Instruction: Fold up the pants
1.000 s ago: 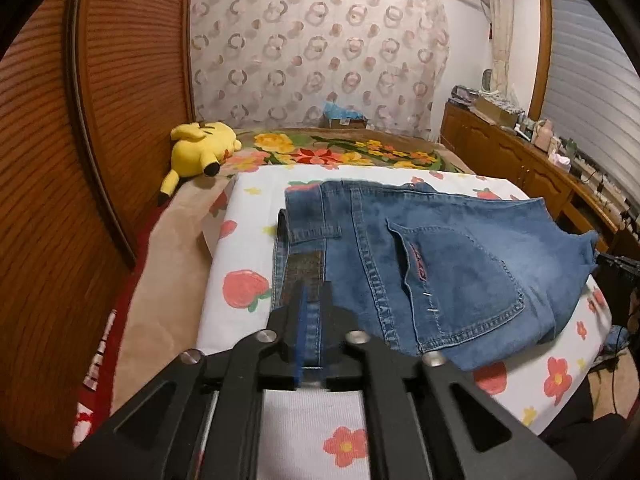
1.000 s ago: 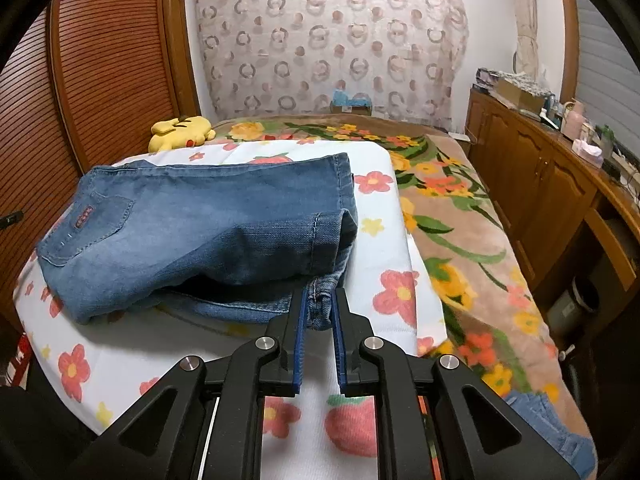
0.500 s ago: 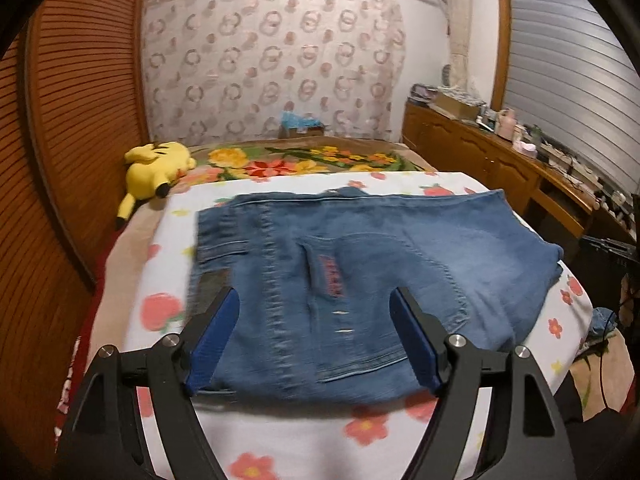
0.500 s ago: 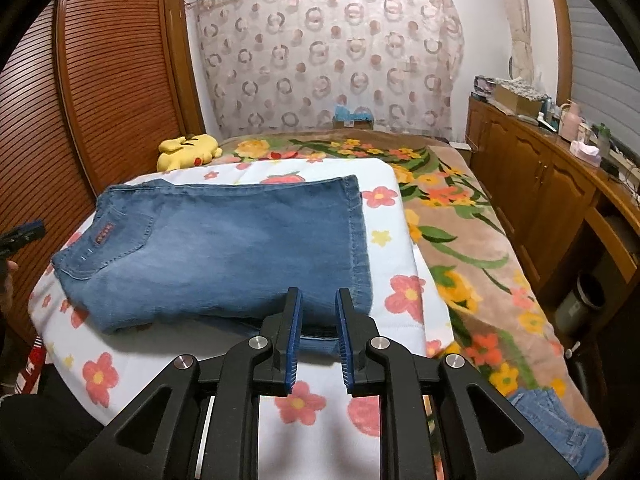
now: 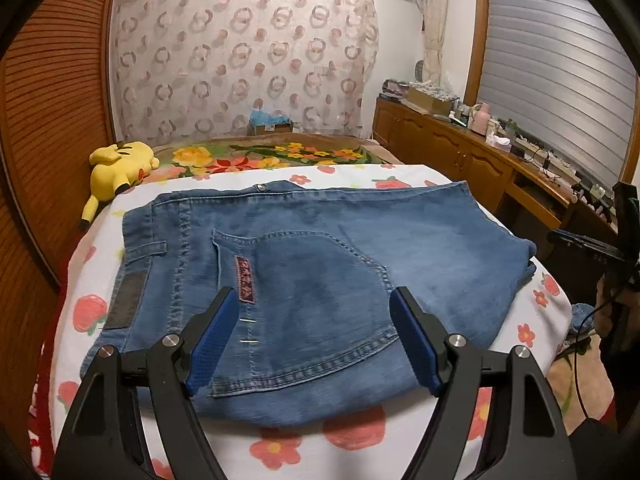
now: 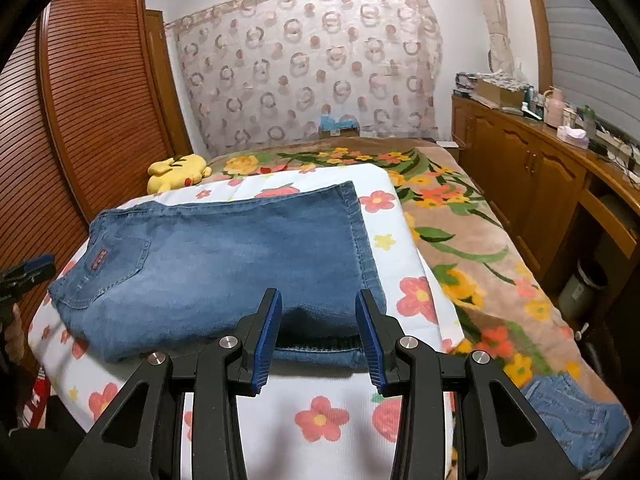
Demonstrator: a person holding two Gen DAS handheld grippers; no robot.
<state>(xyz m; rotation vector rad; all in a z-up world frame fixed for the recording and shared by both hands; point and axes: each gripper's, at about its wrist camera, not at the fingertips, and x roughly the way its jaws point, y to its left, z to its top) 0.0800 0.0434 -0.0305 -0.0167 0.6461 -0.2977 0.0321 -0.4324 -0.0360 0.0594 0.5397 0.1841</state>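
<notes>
Left gripper [image 5: 312, 336] first: jaws spread wide, blue pads [image 5: 210, 344] hovering over the back pocket [image 5: 312, 300] of the jeans [image 5: 360, 248], nothing pinched between them. Those jaws have just opened out, and the denim lies free beneath, filling the middle of the frame, waistband to the left, hem end to the right. A red label [image 5: 245, 282] sits at the pocket's left edge, just past the left pad.

Over to the right gripper [image 6: 318, 326]: jaws partly apart and just been opening. The near edge of the jeans [image 6: 224, 264] shows in the gap between the pads [image 6: 266, 340], but the pads do not press it. The folded denim runs from centre frame up to the left, its hem along the right side.

Under the jeans, a white flowered sheet [image 6: 320, 420] covers the lower frame in both views. Beyond it, a brown floral blanket [image 6: 460, 240] stretches to the right. A yellow plush [image 5: 120, 168] lies at the upper left of the sheet against the wooden slatted door [image 6: 100, 100]. More denim [image 6: 572, 412] pokes in at the lower right of the right view. A patterned curtain [image 5: 248, 76] hangs at the top centre, and wooden cabinets [image 6: 532, 176] run down the right side.
</notes>
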